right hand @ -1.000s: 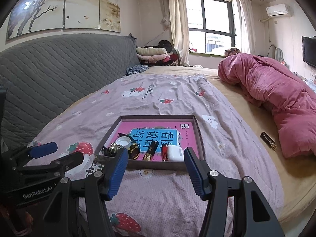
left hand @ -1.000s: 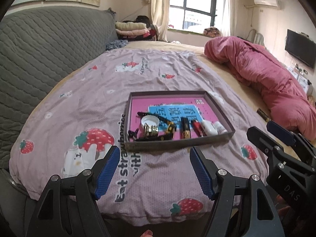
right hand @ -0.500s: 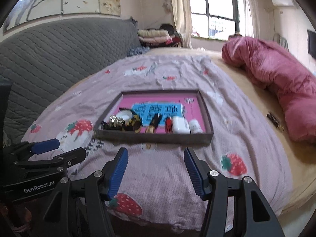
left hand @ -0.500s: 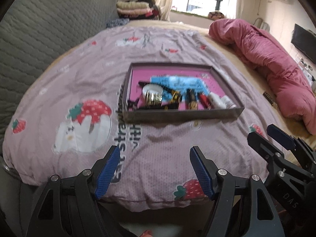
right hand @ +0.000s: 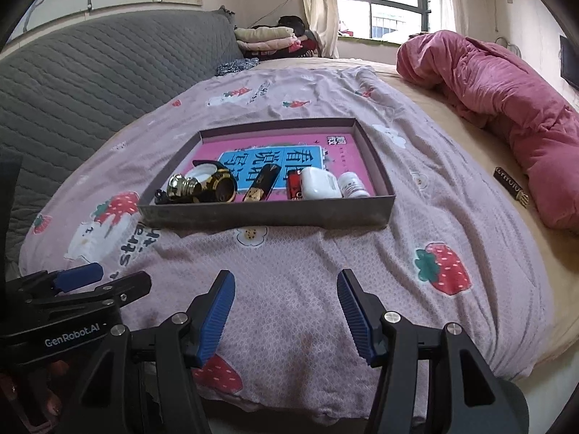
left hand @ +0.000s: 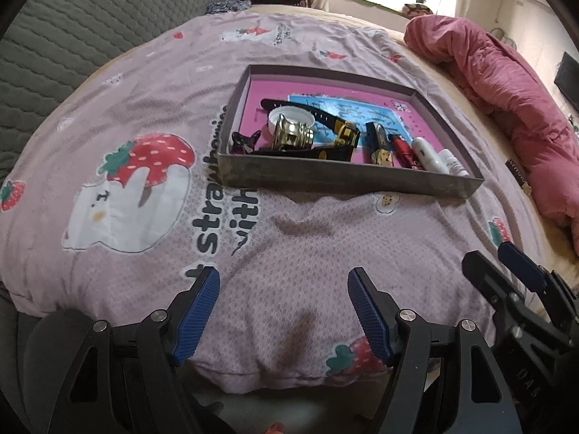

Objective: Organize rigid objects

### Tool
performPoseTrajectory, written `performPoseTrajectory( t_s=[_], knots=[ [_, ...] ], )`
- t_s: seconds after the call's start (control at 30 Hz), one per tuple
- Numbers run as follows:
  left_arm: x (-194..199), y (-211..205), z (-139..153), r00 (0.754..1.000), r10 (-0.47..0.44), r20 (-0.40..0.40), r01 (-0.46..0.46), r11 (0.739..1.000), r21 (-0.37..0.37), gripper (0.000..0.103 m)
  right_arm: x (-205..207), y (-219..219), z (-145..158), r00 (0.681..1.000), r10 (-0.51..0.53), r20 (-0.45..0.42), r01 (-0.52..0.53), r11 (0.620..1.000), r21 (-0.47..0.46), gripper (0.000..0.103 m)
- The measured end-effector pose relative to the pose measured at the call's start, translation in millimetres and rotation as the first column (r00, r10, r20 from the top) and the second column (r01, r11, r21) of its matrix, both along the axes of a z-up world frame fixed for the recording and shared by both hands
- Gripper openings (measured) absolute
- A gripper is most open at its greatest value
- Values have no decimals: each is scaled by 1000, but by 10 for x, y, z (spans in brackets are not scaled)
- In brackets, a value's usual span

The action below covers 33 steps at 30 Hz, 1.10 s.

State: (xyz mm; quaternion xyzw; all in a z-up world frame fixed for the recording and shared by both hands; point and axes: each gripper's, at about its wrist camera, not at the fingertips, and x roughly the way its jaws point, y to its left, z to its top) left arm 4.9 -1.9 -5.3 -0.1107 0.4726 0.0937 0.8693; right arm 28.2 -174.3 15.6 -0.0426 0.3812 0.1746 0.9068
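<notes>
both claws stood wide and empty as i held them low over the near edge of the bed: my left claw and my right claw side by side, short of the tray. the small hard things lay in a row along the tray's near wall: a gold cap beside a white lid, a black strap, a black and gold tube, a red tube, a white case and a small white bottle. one dark bar lay apart on the bed, just beside the pink quilt.

i judged them all light and stiff. the gold cap and white case looked glossy, so likely slippery; i would pinch those across their flat sides. the tubes would take a grip at mid length, across the narrow width. they lay crowded, touching in places, so a narrow entry seemed wise.
</notes>
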Motion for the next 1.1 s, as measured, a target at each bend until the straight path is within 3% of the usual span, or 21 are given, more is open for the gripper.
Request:
performPoseTrajectory(
  t_s=[0.23, 0.7, 1.1],
  knots=[
    [137, -36, -102, 1000, -14, 21, 13, 1000, 24, 74, 89, 100, -107, 1000, 14, 26, -14, 1000, -11, 58],
    [261, 19, -43, 993, -24, 119, 14, 996, 88, 74, 244, 116, -210, 997, -24, 70, 28, 999, -47, 58],
    [220, -16, -2, 989, -54, 138, 43, 996, 80, 74, 229, 87, -158, 997, -22, 78, 24, 999, -35, 58]
  ],
)
